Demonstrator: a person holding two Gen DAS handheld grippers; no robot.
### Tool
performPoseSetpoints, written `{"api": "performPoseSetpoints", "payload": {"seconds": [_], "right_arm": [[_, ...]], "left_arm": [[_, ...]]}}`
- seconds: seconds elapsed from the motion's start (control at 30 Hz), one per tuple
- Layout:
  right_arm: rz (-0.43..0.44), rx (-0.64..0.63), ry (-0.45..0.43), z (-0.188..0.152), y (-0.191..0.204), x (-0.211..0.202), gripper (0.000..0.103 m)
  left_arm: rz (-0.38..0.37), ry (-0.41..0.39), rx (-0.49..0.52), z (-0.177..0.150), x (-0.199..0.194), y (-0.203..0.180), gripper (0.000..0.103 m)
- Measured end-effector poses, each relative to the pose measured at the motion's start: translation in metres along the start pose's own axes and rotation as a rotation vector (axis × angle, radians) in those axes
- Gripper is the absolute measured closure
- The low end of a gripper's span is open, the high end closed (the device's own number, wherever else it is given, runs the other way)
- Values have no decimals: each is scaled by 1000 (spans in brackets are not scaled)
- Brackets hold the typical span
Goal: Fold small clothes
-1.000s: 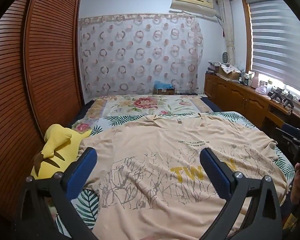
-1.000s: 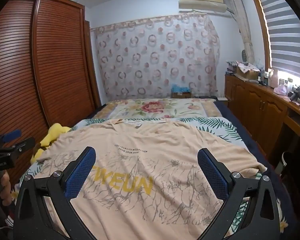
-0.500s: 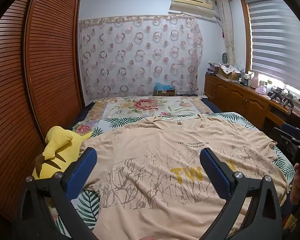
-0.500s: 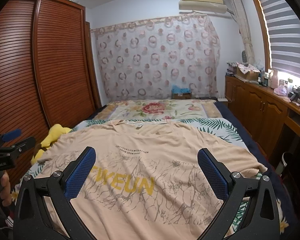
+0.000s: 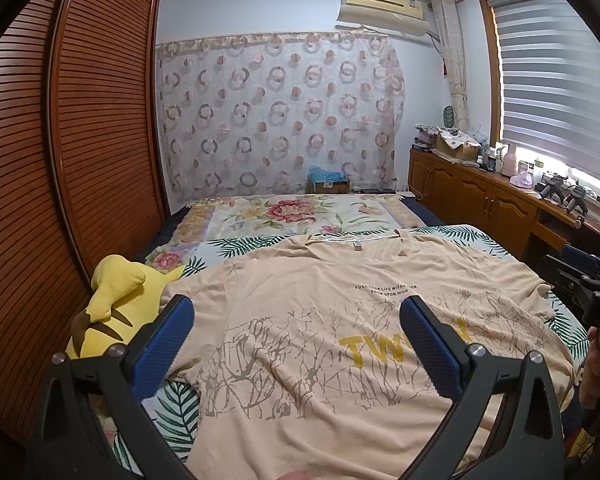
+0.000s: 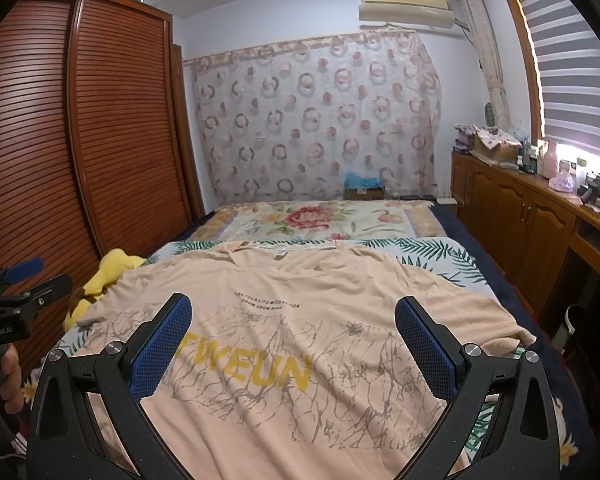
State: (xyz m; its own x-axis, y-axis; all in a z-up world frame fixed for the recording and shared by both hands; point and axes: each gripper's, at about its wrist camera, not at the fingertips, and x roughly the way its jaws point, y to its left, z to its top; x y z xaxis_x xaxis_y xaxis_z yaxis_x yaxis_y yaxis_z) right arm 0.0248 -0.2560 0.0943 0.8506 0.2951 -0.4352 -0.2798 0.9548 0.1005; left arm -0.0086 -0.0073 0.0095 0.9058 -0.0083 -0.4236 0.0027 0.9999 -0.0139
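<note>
A peach T-shirt (image 5: 320,320) with yellow letters and a grey branch print lies spread flat, front up, on the bed, collar at the far side; it also shows in the right wrist view (image 6: 300,320). My left gripper (image 5: 296,320) is open and empty, held above the shirt's near left part. My right gripper (image 6: 294,320) is open and empty above the shirt's near middle. The right gripper shows at the right edge of the left wrist view (image 5: 580,280), and the left gripper at the left edge of the right wrist view (image 6: 16,292).
A yellow plush toy (image 5: 116,304) lies on the bed by the shirt's left sleeve, against the wooden wardrobe (image 5: 60,160). A floral bedspread (image 5: 300,216) covers the far bed. A wooden cabinet (image 5: 500,208) with clutter runs along the right wall.
Both grippers have stayed open. The views have shifted only slightly; the shirt has not moved.
</note>
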Motion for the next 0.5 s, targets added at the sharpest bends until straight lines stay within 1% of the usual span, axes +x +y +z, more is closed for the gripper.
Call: {"api": "performPoseSetpoints", "payload": {"seconds": [0.33, 0.4, 0.5], "right_arm": [[1, 0, -1, -1, -5, 0, 0], [1, -1, 0, 3, 6, 1, 0], [1, 0, 0, 2, 5, 1, 0]], "left_arm": [[0, 3, 0, 1, -2, -2, 0], [0, 3, 0, 0, -2, -2, 0], [0, 3, 0, 0, -1, -2, 0]]}}
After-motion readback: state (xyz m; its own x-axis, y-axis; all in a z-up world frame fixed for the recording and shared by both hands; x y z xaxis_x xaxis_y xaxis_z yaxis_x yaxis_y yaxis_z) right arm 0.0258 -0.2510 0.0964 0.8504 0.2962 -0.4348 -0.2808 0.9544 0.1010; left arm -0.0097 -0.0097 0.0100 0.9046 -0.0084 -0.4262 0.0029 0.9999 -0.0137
